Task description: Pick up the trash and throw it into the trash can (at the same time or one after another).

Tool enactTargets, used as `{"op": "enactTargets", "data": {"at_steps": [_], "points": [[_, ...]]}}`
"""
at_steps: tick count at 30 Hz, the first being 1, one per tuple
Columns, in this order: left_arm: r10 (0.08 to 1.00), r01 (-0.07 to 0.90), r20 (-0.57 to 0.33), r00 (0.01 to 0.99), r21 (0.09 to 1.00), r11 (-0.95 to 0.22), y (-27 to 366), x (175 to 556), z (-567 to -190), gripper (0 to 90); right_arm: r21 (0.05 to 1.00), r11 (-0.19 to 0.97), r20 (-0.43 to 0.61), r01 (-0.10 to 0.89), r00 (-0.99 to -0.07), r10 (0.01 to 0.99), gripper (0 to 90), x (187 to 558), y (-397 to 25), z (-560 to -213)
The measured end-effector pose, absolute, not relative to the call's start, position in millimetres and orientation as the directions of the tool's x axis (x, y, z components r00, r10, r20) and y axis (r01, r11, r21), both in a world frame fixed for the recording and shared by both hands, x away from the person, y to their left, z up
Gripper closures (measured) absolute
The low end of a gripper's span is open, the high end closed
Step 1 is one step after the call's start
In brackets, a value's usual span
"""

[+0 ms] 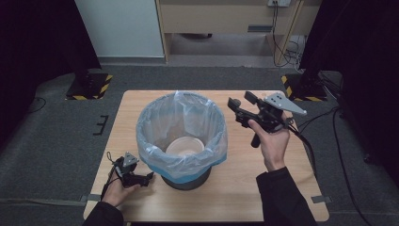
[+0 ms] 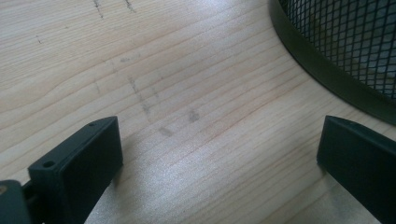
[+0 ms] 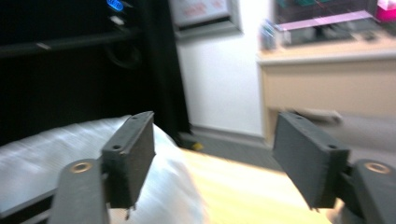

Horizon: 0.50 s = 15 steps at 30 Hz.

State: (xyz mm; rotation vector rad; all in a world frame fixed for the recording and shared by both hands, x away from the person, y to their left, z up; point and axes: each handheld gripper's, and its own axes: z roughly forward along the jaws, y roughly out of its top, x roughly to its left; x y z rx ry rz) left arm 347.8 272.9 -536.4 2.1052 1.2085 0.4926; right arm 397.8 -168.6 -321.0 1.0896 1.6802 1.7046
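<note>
A black mesh bin lined with a clear plastic bag stands in the middle of the wooden table. A white bowl-shaped object lies inside it. My left gripper rests low on the table just left of the bin's base, open, with bare wood between its jaws. My right gripper is held up in the air to the right of the bin's rim, open and holding nothing. The bag shows blurred beyond its left jaw.
Grey carpet surrounds the table. Black stands with yellow-striped bases sit at the far left and far right. A wooden desk with cables stands at the back. The table has bare room to the right of the bin.
</note>
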Motion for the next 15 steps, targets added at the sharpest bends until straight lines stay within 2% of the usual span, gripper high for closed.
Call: {"op": "enactTargets", "data": {"at_steps": [3, 7, 15], "points": [[0.864, 0.618, 0.001, 0.504, 0.697, -0.362, 272.9, 347.8, -536.4, 0.0, 0.967, -0.097, 0.204, 0.234, -0.494, 0.846, 24.4, 400.0, -191.6, -352.1], [0.864, 0.618, 0.002, 0.504, 0.697, -0.362, 272.9, 347.8, -536.4, 0.0, 0.930, -0.042, 0.212, 0.365, -0.442, 0.871, 21.6, 397.7, -217.8, -403.5], [0.864, 0.618, 0.002, 0.503, 0.698, -0.362, 272.9, 347.7, -536.5, 0.0, 0.837, 0.044, 0.227, 0.546, -0.419, 0.879, 18.2, 383.8, -251.6, -479.4]]}}
